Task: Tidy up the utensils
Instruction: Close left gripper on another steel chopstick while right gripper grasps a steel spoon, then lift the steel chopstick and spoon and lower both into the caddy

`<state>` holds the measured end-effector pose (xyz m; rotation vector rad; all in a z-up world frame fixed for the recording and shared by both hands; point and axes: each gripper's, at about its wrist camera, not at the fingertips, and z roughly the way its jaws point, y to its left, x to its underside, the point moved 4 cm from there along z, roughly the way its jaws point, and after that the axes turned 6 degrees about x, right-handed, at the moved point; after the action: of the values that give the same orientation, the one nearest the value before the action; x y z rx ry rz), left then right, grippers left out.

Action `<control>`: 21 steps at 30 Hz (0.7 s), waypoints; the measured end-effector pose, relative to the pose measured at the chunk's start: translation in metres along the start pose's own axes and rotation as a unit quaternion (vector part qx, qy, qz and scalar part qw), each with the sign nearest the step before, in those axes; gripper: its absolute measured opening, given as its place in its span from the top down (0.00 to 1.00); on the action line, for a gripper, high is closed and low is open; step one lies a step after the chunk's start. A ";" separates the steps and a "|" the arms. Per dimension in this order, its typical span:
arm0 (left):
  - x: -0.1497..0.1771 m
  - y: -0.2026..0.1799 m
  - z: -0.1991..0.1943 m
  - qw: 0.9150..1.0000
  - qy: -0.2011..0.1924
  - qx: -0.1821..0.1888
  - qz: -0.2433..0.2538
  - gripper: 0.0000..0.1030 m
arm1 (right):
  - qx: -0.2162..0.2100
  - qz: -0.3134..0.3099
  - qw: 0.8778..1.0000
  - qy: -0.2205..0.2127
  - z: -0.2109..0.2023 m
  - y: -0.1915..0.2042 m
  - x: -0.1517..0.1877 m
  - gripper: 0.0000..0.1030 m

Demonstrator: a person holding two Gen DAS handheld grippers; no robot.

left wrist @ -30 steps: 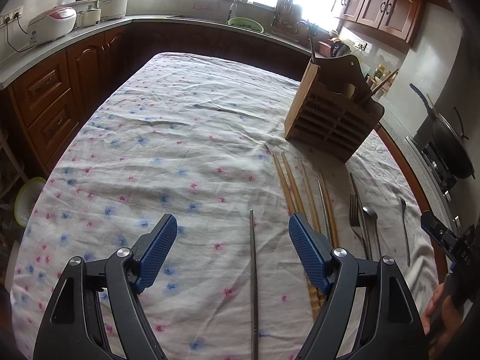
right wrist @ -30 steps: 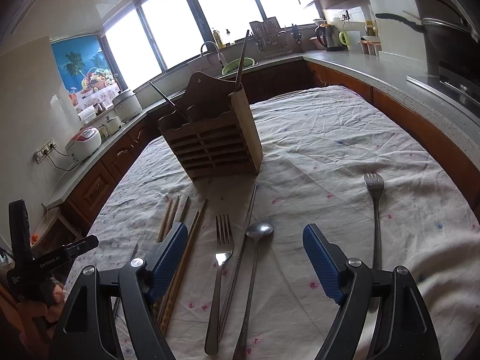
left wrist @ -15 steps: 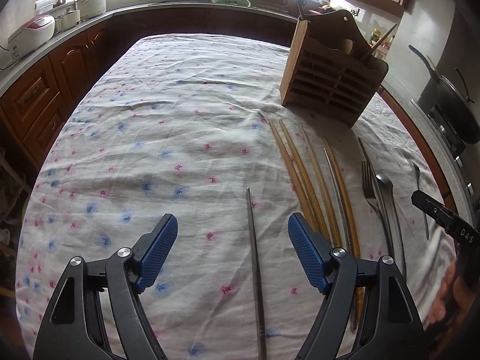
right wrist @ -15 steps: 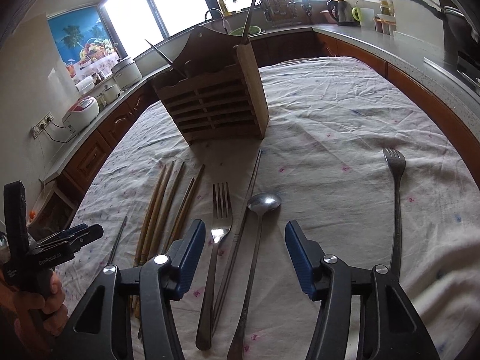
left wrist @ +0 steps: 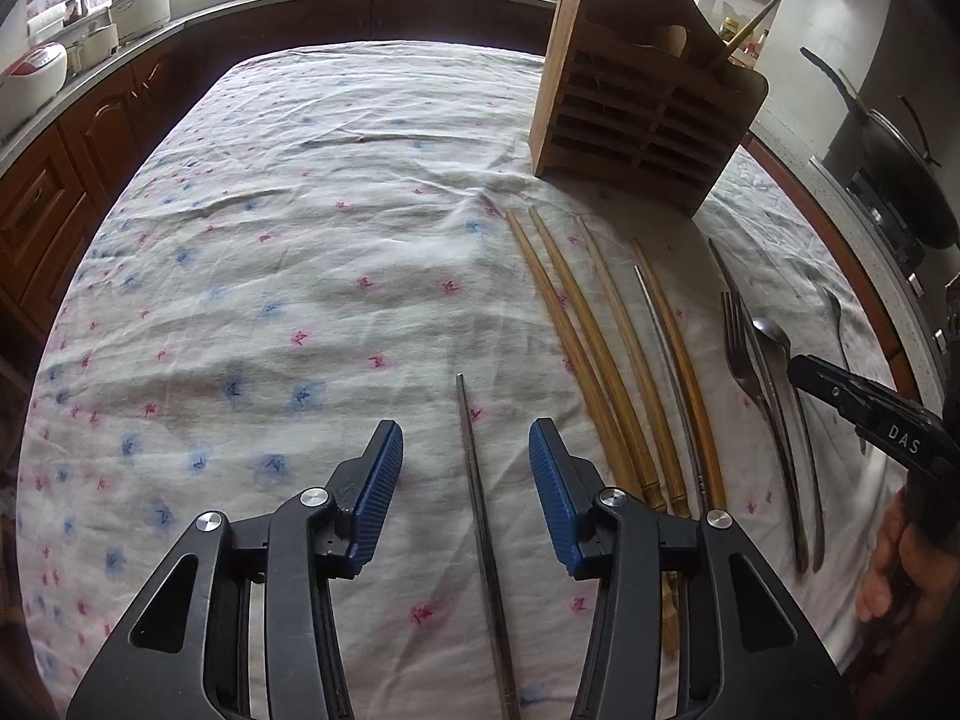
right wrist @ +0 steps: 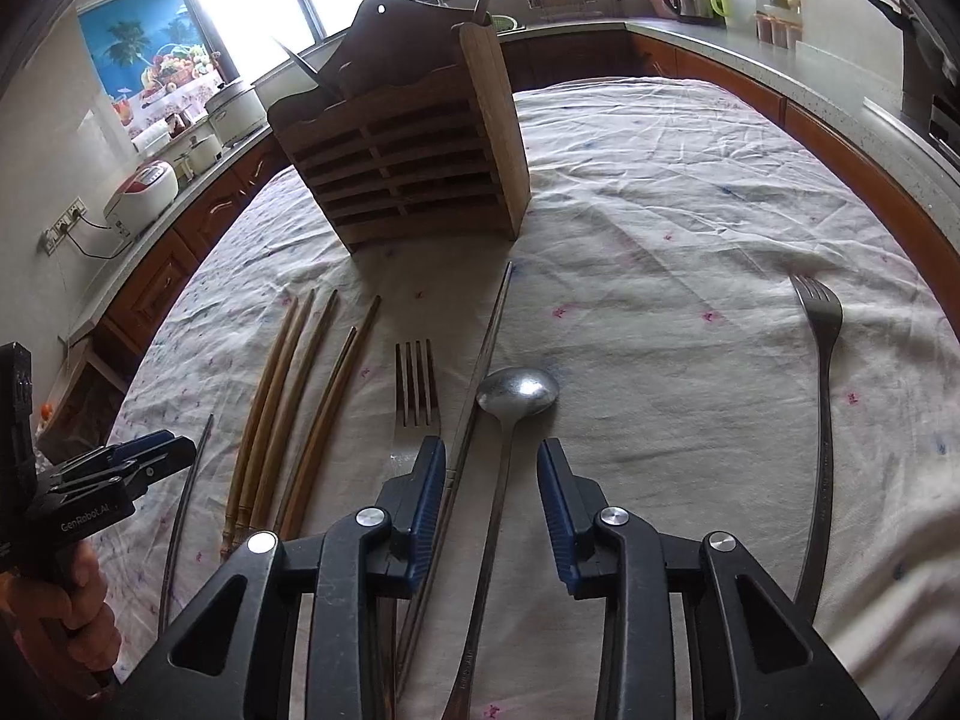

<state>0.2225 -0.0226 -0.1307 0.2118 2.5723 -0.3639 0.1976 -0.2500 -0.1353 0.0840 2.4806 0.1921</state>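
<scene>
While both grippers hang low over the cloth-covered surface (left wrist: pixel 288 192), each has one utensil lined up between its jaws.

Left gripper (left wrist: pixel 465 459): jaws apart and closing, pads not yet touching. Between them lies a lone metal chopstick (left wrist: pixel 474 468), flat on the cloth, well left of the bundle of wooden chopsticks (left wrist: pixel 600 360). Judged thin, stiff, light and smooth; it sits almost flush with the fabric, so the pads must come right down to the cloth or they will close over it. A pinch near mid-length should keep it from pivoting. Risk: it rolls, or wrinkled cloth gets nipped along with it.

Right gripper (right wrist: pixel 492 468): jaws apart and closing, nothing pressed yet. The spoon (right wrist: pixel 517 391) has its long handle running between the pads, bowl pointing toward the wooden utensil holder (right wrist: pixel 414 168). A second metal chopstick (right wrist: pixel 489 336) lies just beside the handle, against the left pad, with a fork (right wrist: pixel 415 384) further left; a stray grab of two items looks possible. Spoon judged rigid, slick, bowl-heavy, so a grip toward the bowl end of the handle would tip less.

Another fork (right wrist: pixel 825 372) lies well apart to the right. The holder stands upright beyond the row, a few sticks already in its top.
</scene>
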 end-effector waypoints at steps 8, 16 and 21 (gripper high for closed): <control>-0.003 -0.008 0.010 0.999 0.010 -0.031 0.043 0.80 | 0.010 -0.013 1.000 0.014 0.014 0.003 -0.004 0.74; -0.005 -0.005 0.009 0.998 0.005 -0.028 0.047 0.94 | 0.045 -0.041 0.998 0.013 0.016 0.006 -0.005 0.94; -0.004 0.001 0.001 1.000 -0.001 -0.003 0.022 0.96 | 0.021 -0.027 0.999 0.006 0.006 0.004 -0.005 0.96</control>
<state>0.2270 -0.0219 -0.1299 0.2655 2.5629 -0.3398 0.2049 -0.2462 -0.1364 0.0322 2.4969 0.1178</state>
